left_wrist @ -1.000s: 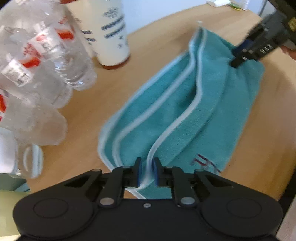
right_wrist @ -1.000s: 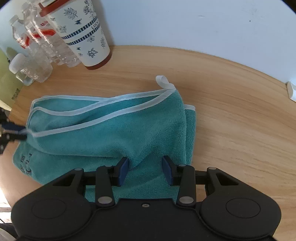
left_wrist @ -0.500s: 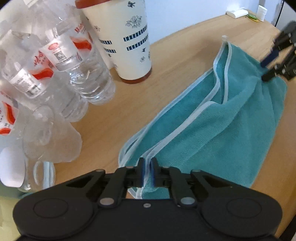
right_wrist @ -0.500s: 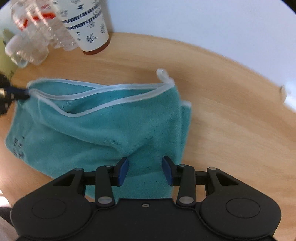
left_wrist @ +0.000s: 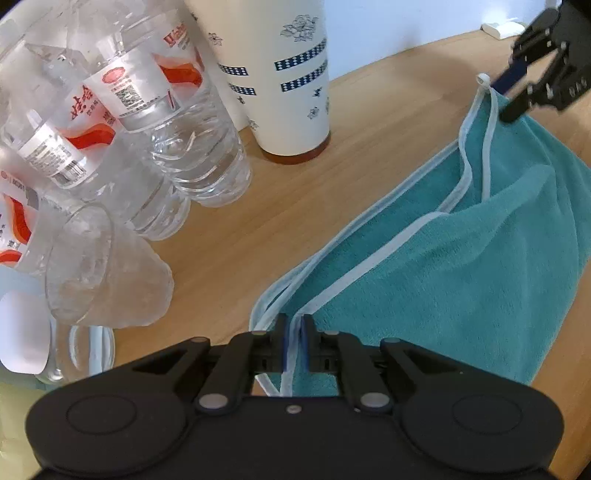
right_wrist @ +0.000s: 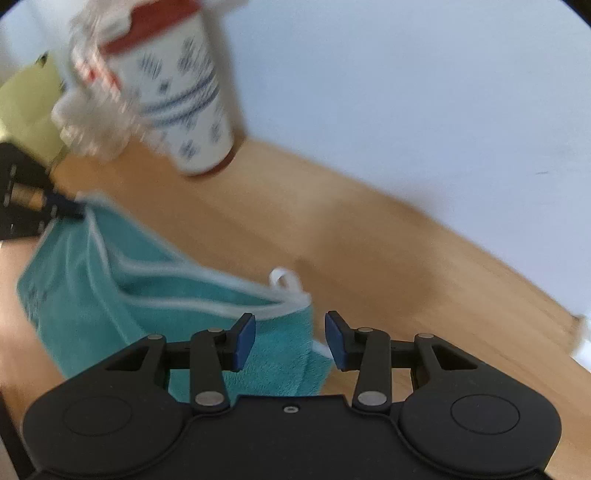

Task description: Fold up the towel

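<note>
A teal terry towel with pale blue piping (left_wrist: 461, 266) lies loosely folded on a round light-wood table (left_wrist: 280, 206), its layers bunched and its edges not aligned. The left gripper (left_wrist: 294, 345) has its jaws pressed together on the towel's piped hem at the near corner, the trim running up between the blue pads. At the far corner, beside a small white hanging loop (left_wrist: 483, 79), the right gripper (right_wrist: 290, 339) hangs with its jaws apart; in its own blurred view the towel corner sits between the blue pads (right_wrist: 245, 341), which do not press on it.

Just left of the towel stands a tall white paper cup with dark blue flower print and a brown base (left_wrist: 280, 81). Crowded against it are several clear plastic water bottles with red-and-white labels (left_wrist: 159, 118), and a frosted clear plastic cup lying on its side (left_wrist: 107, 273) nearest the left gripper. A small white object (left_wrist: 502, 27) rests at the table's far edge by the pale wall.
</note>
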A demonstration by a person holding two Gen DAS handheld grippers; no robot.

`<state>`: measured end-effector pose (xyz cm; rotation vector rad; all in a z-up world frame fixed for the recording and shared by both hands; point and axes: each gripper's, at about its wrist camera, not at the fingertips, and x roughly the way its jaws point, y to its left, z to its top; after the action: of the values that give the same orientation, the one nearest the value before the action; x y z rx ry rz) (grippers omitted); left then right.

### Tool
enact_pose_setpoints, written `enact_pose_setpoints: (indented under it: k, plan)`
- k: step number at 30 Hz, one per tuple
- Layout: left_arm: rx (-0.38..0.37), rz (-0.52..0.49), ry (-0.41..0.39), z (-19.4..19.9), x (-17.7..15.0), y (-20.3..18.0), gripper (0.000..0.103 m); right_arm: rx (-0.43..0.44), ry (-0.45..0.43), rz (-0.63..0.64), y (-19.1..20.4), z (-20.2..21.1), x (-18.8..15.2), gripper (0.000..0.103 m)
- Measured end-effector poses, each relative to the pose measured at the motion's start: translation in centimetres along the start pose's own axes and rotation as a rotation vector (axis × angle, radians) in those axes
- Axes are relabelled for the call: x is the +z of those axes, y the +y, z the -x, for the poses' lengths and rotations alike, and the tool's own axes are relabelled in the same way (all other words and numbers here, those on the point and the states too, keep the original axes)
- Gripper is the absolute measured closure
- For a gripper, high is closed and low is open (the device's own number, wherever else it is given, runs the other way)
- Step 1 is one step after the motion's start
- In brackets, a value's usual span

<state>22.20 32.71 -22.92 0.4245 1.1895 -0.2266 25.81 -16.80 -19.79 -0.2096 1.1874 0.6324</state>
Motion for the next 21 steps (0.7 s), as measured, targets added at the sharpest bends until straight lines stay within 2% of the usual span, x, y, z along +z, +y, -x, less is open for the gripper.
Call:
enact_pose_setpoints:
  k: [3,4,6,9,16,21]
  plan:
    - [0.006,0.009,0.003,-0.1,0.2,0.1,0.096,0.044,-0.009,0.019,0.0,-0.5,-0.6,0.059]
    - [0.01,0.007,0.003,-0.1,0.2,0.1,0.096,0.048,-0.018,0.025,0.0,-0.5,-0.7,0.064]
    - [0.019,0.005,0.005,-0.1,0.2,0.0,0.096,0.059,-0.039,0.02,-0.2,-0.3,-1.0,0.088]
    - [0.024,0.008,0.009,-0.2,0.2,0.2,0.096,0.061,-0.086,-0.029,-0.7,0.8,-1.1,0.097]
    - [0.041,0.0,0.008,-0.2,0.5,0.6,0.096,0.067,-0.222,-0.189,-1.0,4.5,-2.7,0.098]
    - [0.049,0.005,0.003,-0.3,0.6,1.0,0.095,0.054,-0.248,-0.31,-1.3,5.2,-4.5,0.099]
